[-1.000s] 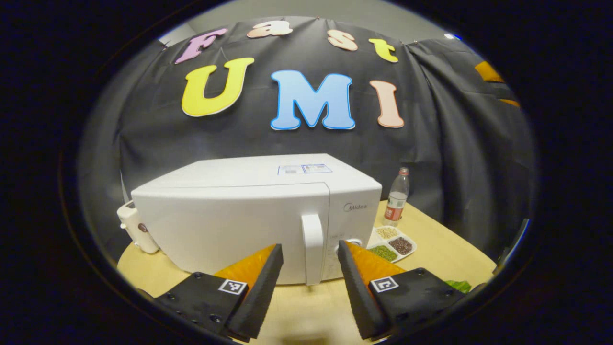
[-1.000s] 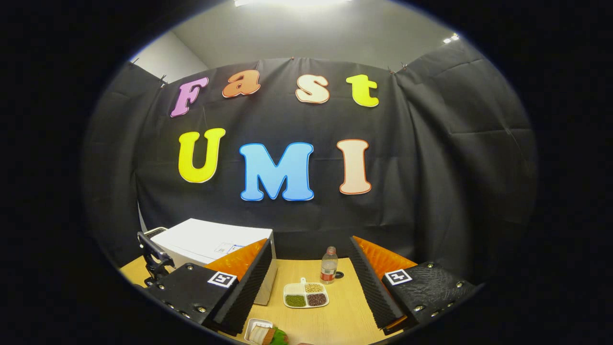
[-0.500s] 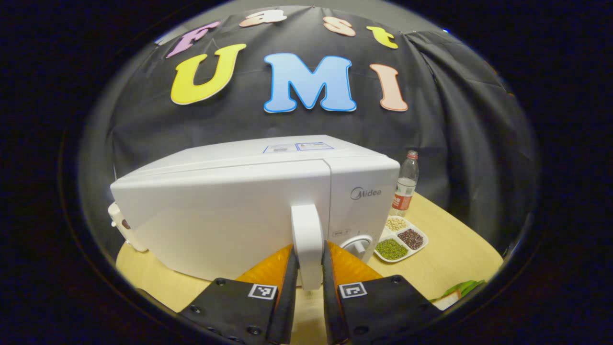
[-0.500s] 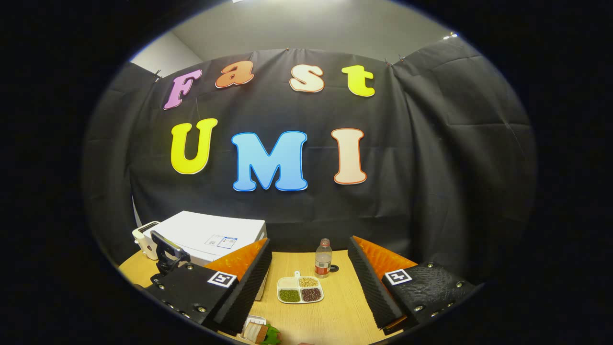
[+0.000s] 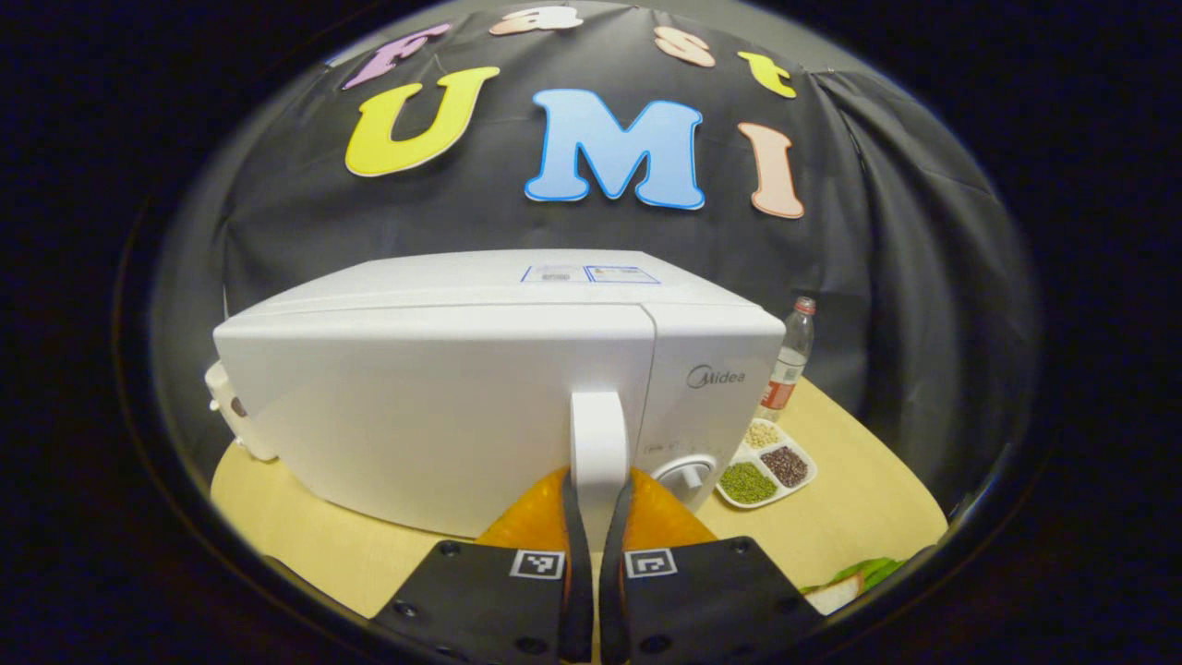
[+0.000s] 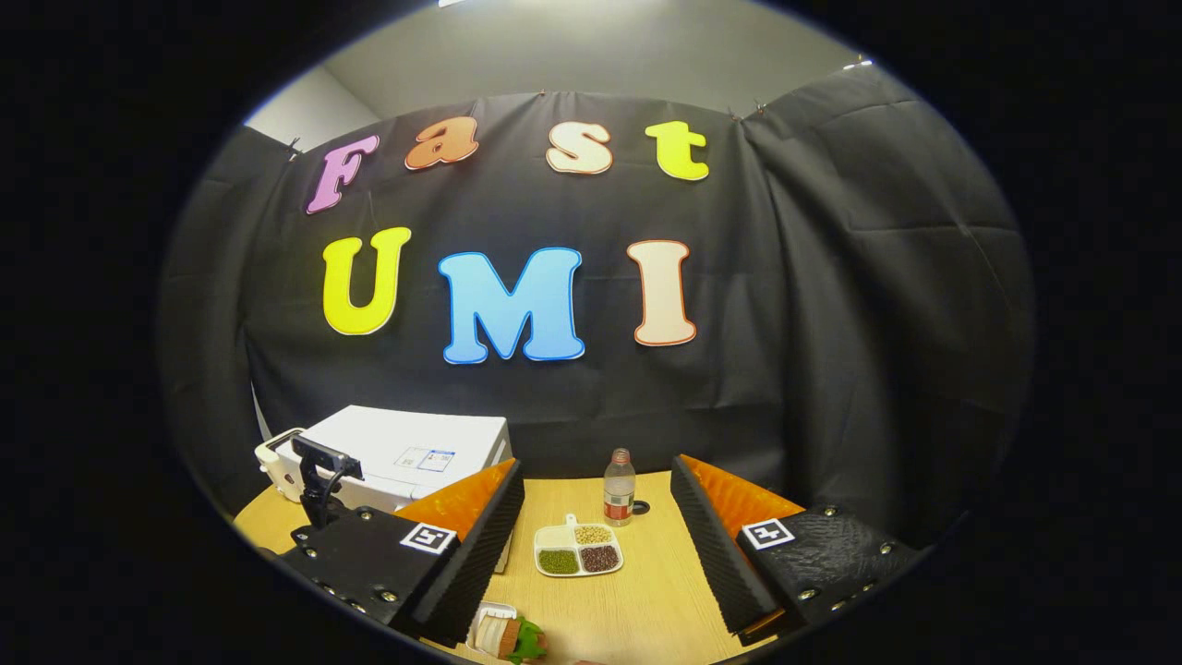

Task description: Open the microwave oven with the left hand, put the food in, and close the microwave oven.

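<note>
A white microwave oven (image 5: 443, 397) stands on the wooden table with its door closed. My left gripper (image 5: 596, 508) is shut on the vertical white door handle (image 5: 598, 443), one finger pressing each side. In the right gripper view the microwave (image 6: 406, 453) sits at the left, partly behind my finger. My right gripper (image 6: 596, 545) hangs open above the table with nothing between its fingers. A small white tray of food with green garnish (image 6: 506, 635) lies just below it near the table's front edge. That food (image 5: 845, 582) also peeks in at the lower right of the left gripper view.
A divided white dish of beans and grains (image 6: 579, 551) lies mid-table, right of the microwave; the dish (image 5: 765, 462) also shows beside the oven's dial. A clear bottle with a red label (image 6: 618, 488) stands behind it. A small white appliance (image 5: 231, 420) sits left of the oven.
My left gripper moved forward onto the door handle and went from wide open to shut on it. The right gripper stayed open, and its view drifted slightly.
</note>
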`<act>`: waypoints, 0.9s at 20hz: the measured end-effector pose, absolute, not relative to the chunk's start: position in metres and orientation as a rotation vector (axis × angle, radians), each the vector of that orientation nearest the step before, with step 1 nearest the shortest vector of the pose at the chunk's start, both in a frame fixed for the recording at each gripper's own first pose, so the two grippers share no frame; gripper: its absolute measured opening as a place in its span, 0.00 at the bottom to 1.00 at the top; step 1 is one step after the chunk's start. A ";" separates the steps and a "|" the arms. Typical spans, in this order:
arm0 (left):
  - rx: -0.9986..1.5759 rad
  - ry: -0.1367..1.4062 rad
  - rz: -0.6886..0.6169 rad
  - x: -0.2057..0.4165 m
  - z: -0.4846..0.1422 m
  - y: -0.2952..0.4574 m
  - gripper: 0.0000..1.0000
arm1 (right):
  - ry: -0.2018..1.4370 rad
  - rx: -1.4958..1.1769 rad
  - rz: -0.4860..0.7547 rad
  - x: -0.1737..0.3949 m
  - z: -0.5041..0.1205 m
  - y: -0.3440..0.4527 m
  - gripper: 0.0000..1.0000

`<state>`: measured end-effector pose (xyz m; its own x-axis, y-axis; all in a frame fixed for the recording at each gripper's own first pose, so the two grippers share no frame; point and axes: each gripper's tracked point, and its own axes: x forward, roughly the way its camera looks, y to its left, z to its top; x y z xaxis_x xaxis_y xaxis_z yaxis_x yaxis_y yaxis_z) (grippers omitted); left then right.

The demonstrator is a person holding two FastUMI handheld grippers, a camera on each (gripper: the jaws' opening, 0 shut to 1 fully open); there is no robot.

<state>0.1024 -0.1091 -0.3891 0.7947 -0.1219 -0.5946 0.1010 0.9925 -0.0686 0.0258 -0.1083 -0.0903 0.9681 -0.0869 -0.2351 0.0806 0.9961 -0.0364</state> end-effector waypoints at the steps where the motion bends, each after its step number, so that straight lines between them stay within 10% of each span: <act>1: -0.030 0.638 -0.120 0.103 -0.388 -0.109 0.10 | 0.241 -0.027 -0.086 0.025 -0.090 -0.108 0.96; 18: 0.011 0.715 -0.225 -0.081 -0.352 -0.027 0.06 | 0.249 0.027 0.051 0.007 -0.100 -0.016 0.96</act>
<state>-0.0806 -0.0266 -0.3516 0.7317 -0.2011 -0.6513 0.2087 0.9757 -0.0667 0.0066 -0.0162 -0.1004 0.9678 0.0535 -0.2461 -0.0468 0.9984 0.0328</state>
